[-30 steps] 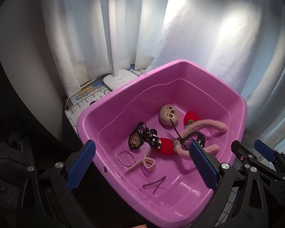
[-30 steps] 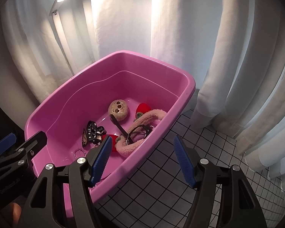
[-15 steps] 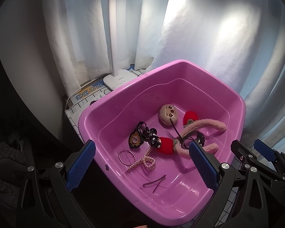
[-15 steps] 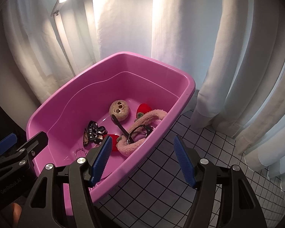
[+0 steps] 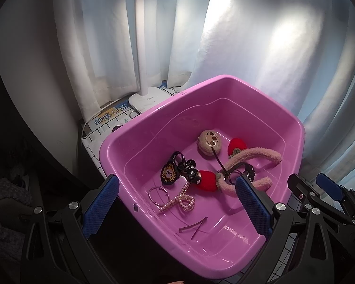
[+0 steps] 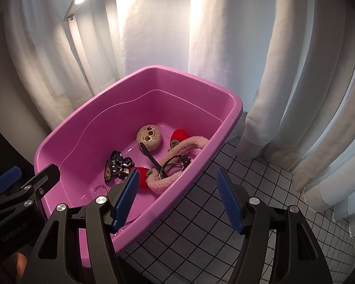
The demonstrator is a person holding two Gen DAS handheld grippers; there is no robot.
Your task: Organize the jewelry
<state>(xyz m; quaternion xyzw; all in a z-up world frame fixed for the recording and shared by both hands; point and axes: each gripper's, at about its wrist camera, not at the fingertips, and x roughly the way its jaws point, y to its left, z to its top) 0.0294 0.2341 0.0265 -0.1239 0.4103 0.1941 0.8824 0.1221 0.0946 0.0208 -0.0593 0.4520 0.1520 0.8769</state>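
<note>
White curtains back the pink tub [image 5: 120, 146], its length running toward them.

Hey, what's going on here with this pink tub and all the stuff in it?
A person holds a hand-held gripper in each hand above a pink tub on a tiled surface, apparently about to sort jewelry. The left hand-held gripper and right hand-held gripper are both open and empty. Lying in the tub are a pearl strand, a thin bangle, a black crest charm, a bent hairpin, a fuzzy pink headband and a plush face charm. Nothing is picked up yet.
</note>
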